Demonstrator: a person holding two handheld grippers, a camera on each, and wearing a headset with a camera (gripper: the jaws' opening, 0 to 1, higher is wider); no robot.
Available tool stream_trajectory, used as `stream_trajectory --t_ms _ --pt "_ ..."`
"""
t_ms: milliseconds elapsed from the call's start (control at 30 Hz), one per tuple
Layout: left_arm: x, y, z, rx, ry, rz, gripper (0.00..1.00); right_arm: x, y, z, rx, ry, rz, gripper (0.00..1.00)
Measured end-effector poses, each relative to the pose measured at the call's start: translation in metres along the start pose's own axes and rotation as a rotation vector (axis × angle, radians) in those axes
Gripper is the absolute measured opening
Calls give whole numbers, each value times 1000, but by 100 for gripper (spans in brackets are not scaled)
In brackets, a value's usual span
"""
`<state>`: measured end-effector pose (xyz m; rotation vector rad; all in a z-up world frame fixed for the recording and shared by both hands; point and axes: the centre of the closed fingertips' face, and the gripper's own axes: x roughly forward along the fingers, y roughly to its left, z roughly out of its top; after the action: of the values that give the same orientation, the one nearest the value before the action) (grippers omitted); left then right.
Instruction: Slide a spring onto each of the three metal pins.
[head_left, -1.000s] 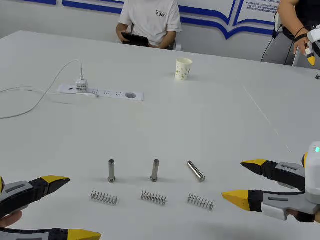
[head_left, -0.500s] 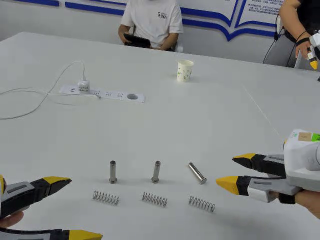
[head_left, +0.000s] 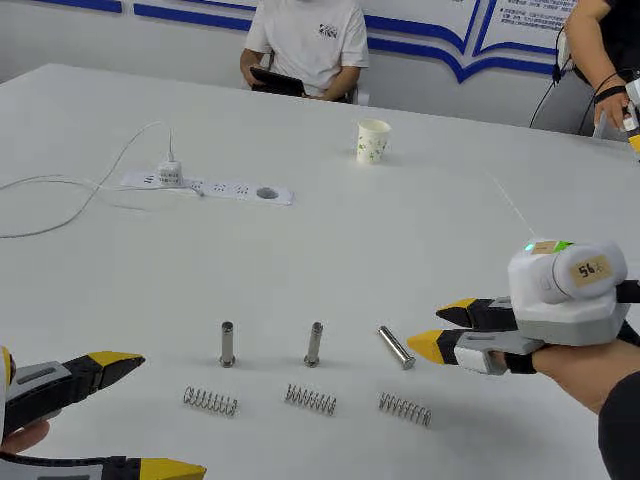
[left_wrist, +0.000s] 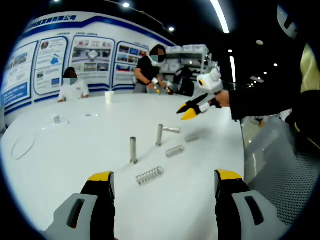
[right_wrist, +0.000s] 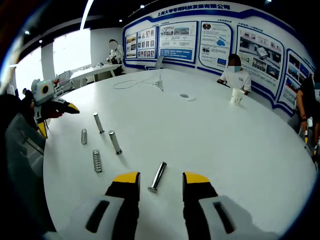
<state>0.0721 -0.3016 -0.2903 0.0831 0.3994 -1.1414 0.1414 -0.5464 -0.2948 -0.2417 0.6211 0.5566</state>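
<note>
My right tongs (head_left: 437, 327) are apart, their tips just beside the fallen pin (head_left: 395, 346), a short shiny steel rod lying flat on the white tabletop (head_left: 400, 230). Two more pins (head_left: 227, 343) stand upright to its left. Three coiled springs (head_left: 309, 398) lie in a row before them. My left tongs (head_left: 170, 413) gape too.

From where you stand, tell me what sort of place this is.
Likely a meeting room or showroom: a big white table, blue-trimmed display boards on the wall, and a seated person.
</note>
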Motion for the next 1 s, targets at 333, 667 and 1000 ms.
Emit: stream_trajectory --t_ms 333,667,1000 --pt "1 0 0 2 5 -1 83 25 3 0 14 66 -20 27" --pt "0 1 -1 -4 6 2 83 44 -2 -5 55 137 -62 21" --pt "1 1 -3 -10 8 1 83 60 -4 -9 94 187 -73 16"
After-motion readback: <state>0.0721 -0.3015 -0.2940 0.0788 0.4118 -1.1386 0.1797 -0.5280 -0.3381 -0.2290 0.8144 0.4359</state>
